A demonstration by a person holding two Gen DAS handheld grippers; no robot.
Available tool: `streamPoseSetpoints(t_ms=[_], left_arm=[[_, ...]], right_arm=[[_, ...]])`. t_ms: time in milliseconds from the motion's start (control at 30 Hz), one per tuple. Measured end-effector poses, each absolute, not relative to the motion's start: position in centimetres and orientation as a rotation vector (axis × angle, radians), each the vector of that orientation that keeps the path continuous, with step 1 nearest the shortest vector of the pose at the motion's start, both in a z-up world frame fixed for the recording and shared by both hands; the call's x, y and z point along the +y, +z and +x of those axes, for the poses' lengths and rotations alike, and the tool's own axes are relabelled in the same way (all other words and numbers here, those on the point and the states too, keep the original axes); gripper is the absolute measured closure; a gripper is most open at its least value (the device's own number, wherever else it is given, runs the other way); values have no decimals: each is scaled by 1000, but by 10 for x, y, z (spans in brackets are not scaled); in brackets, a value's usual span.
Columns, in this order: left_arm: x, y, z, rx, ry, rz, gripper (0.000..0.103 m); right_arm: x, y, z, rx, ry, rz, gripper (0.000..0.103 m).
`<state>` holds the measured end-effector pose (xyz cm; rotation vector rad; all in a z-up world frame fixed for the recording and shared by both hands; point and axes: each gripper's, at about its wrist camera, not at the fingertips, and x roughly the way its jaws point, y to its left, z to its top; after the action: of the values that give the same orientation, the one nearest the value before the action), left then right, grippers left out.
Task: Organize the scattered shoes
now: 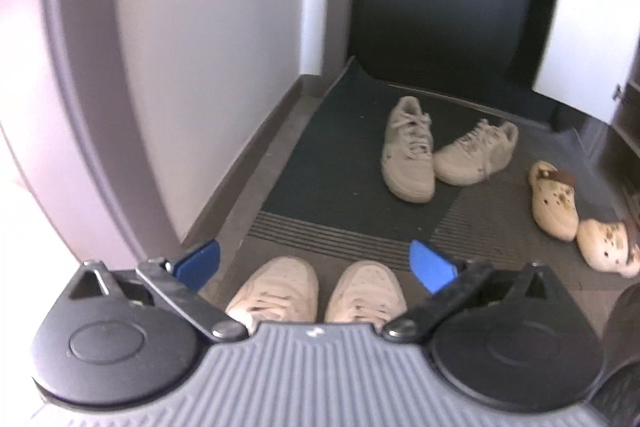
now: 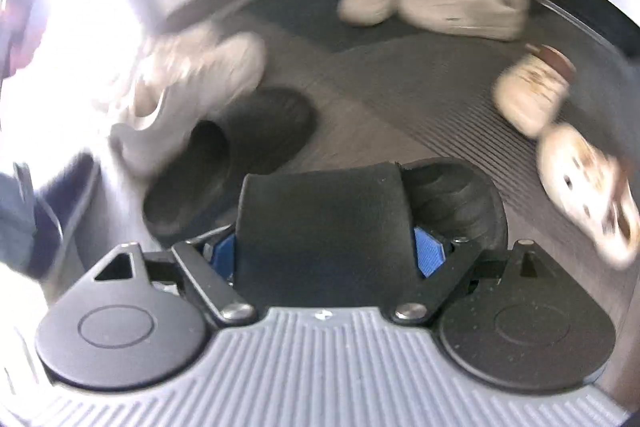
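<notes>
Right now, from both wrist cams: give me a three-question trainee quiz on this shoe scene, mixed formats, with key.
1. True or false: the left gripper holds a shoe.
2. What is between the pads of the right gripper? A) beige clog B) black slide sandal C) grey sneaker
3. How many beige clogs lie on the floor?

Key:
1. False; its jaws stand open and empty.
2. B, the black slide sandal.
3. Two: far clog, near clog.

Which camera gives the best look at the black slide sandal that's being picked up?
The right wrist view: the black sandal sits between the right gripper pads, strap facing the camera. The left wrist view doesn't clearly show it.
</notes>
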<state>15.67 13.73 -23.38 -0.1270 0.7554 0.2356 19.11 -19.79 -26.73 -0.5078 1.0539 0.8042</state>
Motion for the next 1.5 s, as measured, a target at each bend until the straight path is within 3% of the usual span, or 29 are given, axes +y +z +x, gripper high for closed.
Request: streamPoseSetpoints(t_ms=[167, 433, 633, 833, 933, 1033, 1167, 1200, 1267, 1400, 1467, 1500], left_arm=[[136, -229, 151, 759, 198, -56, 0], [135, -228, 146, 779, 135, -71, 0], [135, -232, 146, 779, 122, -68, 0], [142, -232, 147, 763, 120, -124, 0], [145, -232, 148, 750, 125, -162, 0], [146, -233, 148, 736, 127, -195, 0], [154, -228, 133, 644, 195, -226, 0], [157, -226, 129, 625, 230, -221, 0], [168, -221, 124, 593, 306, -236, 0], [186, -219, 121, 566, 398, -309, 0], [188, -221, 124, 575, 421, -318, 0], [187, -222, 126, 584, 416, -309, 0]], right_arm=[[-144, -311, 204, 1057, 1033, -768, 15], [-104, -344, 209, 898, 1048, -873, 16], [-124, -345, 207, 900, 798, -677, 15], [-147, -296, 189, 922, 563, -286, 15], [-120, -295, 172, 920, 671, -401, 16], [-90, -315, 167, 957, 706, -529, 36], [-60, -350, 166, 1017, 631, -639, 39], [-57, -359, 170, 1053, 589, -625, 42], [-60, -368, 178, 1086, 510, -554, 63], [-57, -378, 182, 1046, 428, -487, 67], [-46, -386, 178, 1027, 416, -509, 82], [-41, -389, 176, 1022, 401, -510, 85]])
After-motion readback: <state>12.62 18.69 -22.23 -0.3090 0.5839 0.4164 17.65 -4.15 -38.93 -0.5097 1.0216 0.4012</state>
